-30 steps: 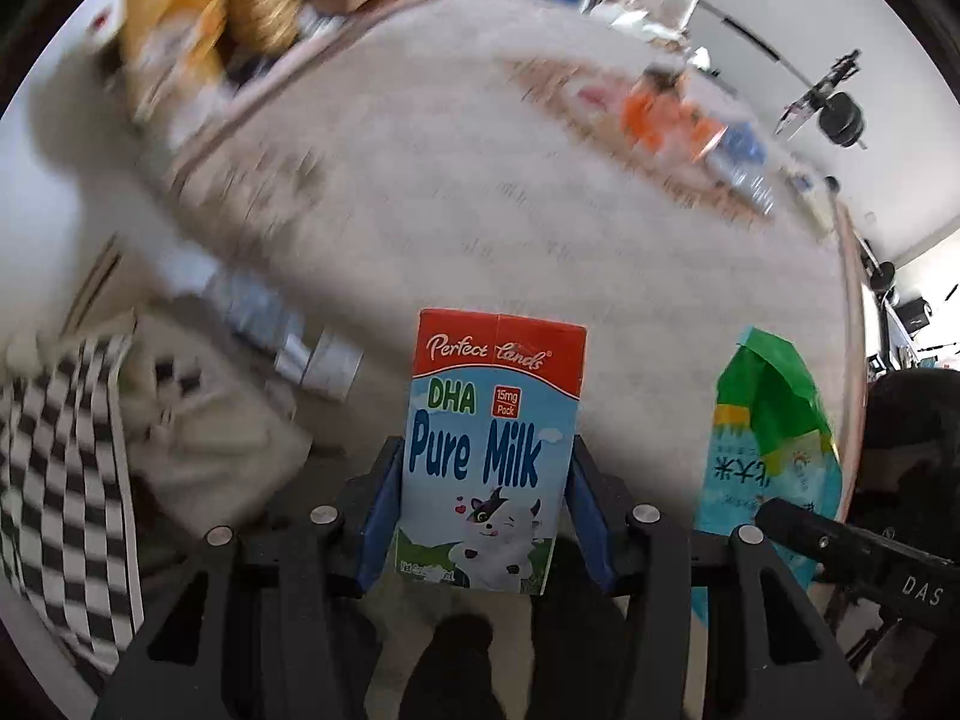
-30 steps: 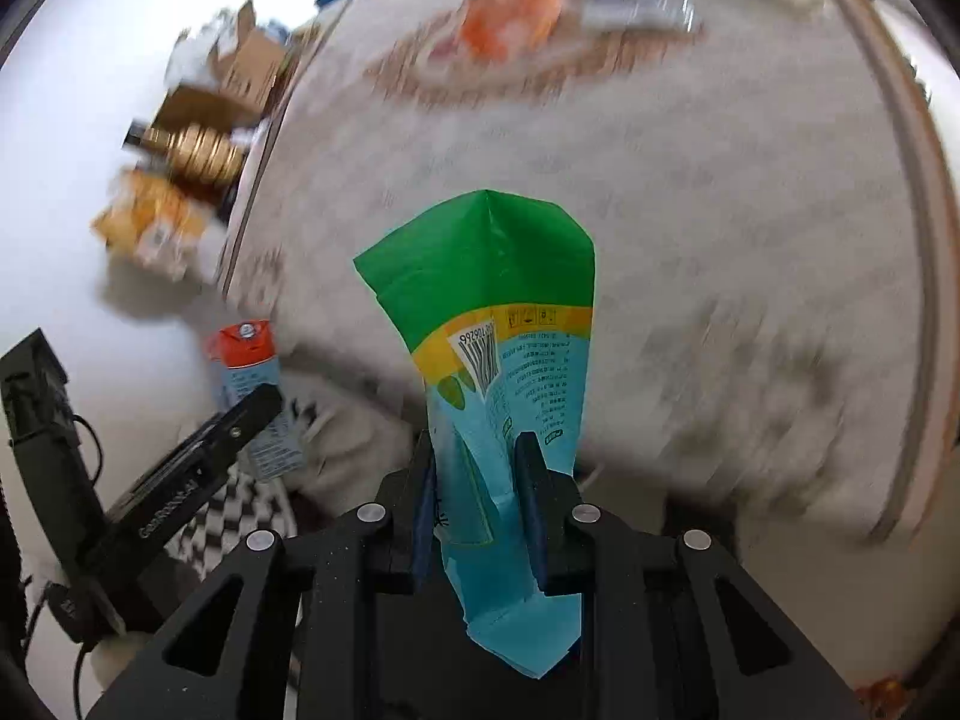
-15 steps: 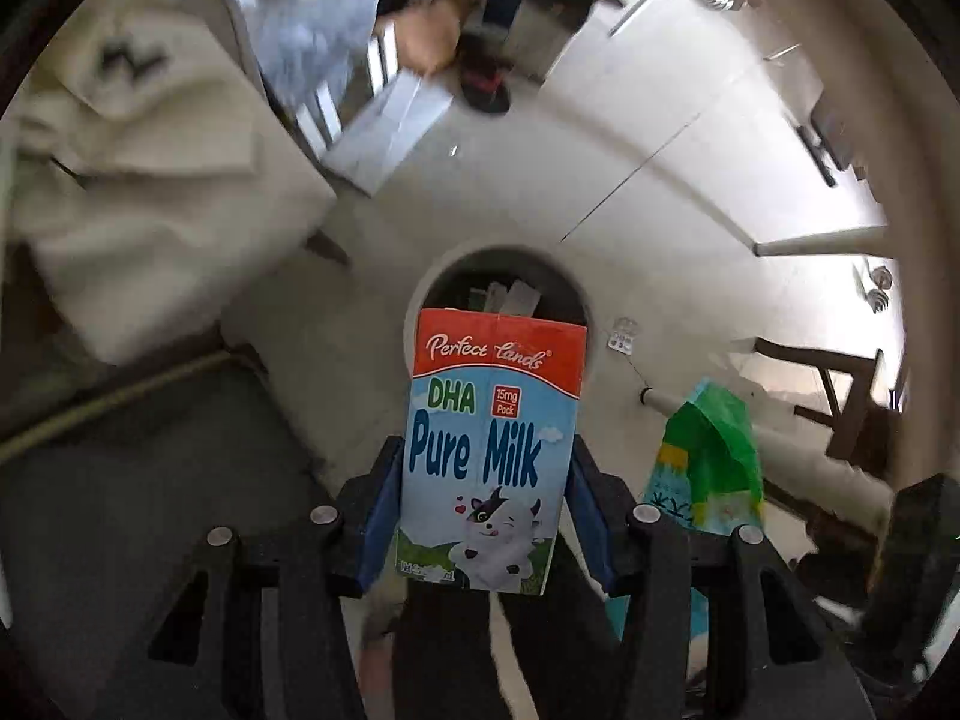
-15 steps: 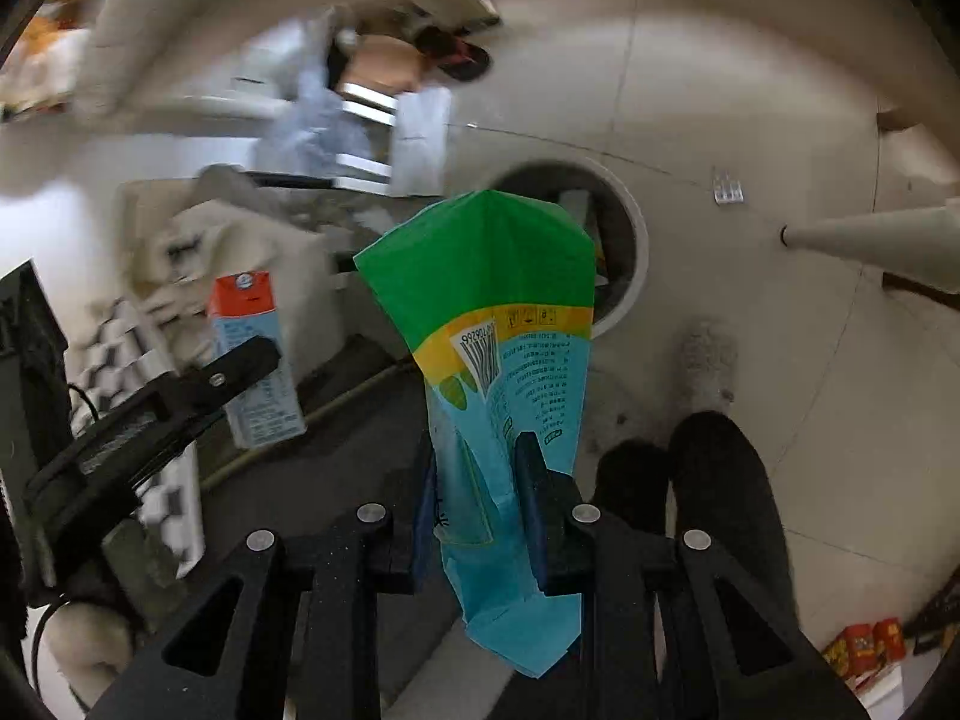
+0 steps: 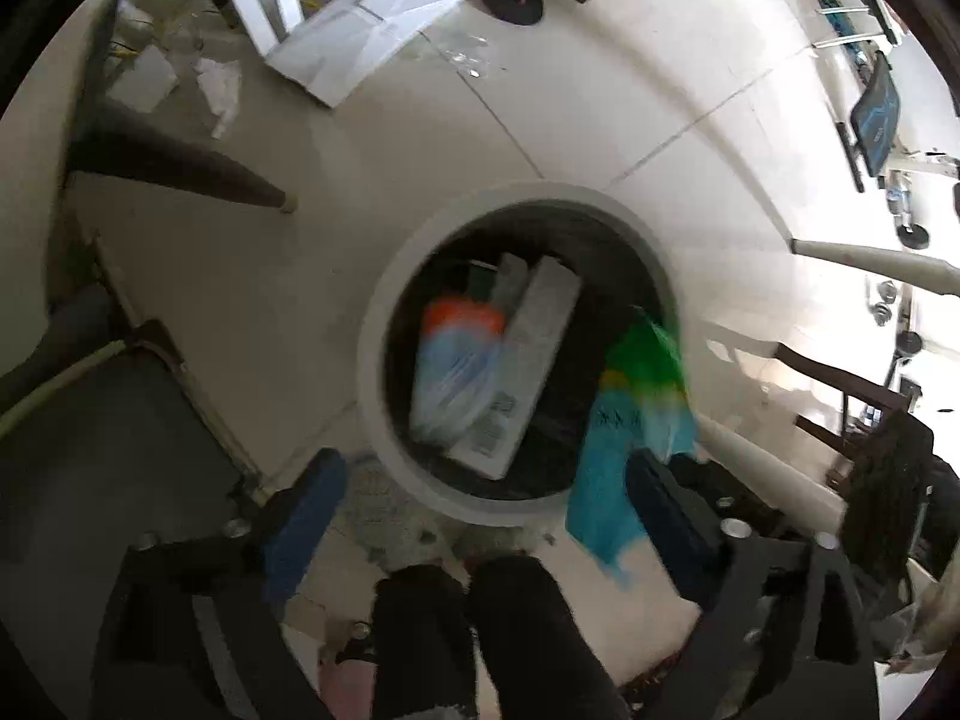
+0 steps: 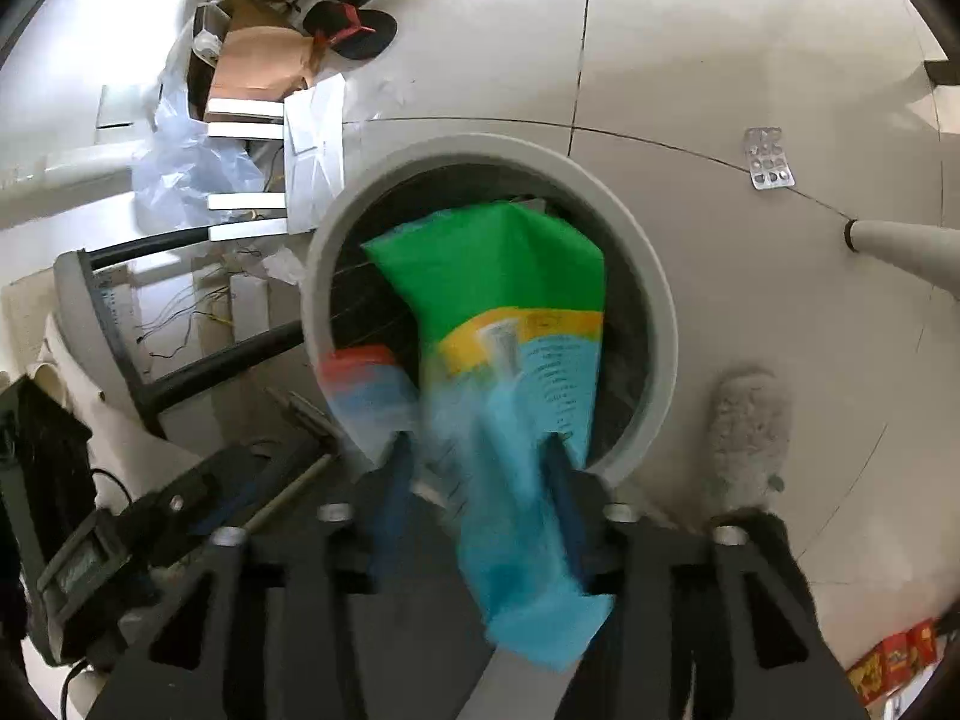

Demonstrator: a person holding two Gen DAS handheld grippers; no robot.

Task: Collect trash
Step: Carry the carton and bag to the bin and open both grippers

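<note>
Mid-frame, a round white bin [image 5: 384,324] stands on the tiled floor [image 5: 600,90], with a blurred milk carton [image 5: 453,366] and a grey box [image 5: 528,360] inside. The left claw [image 5: 480,498] at the bottom has just been opening, nothing between its blue pads [image 5: 306,516]. A green-and-blue pouch [image 5: 636,414] hangs over the bin's right rim.

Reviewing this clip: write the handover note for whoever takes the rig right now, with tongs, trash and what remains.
Left tongs: have just been opening, nothing between them; the milk carton is blurred, dropping into the bin.
Right tongs: have just been opening; the green-and-blue bag is between the fingers, blurred, over the bin mouth; grip looks released.
Done: carton released.
Left: confirm the bag lands inside, then fetch more trash, perhaps the blister pack on the floor.
</note>
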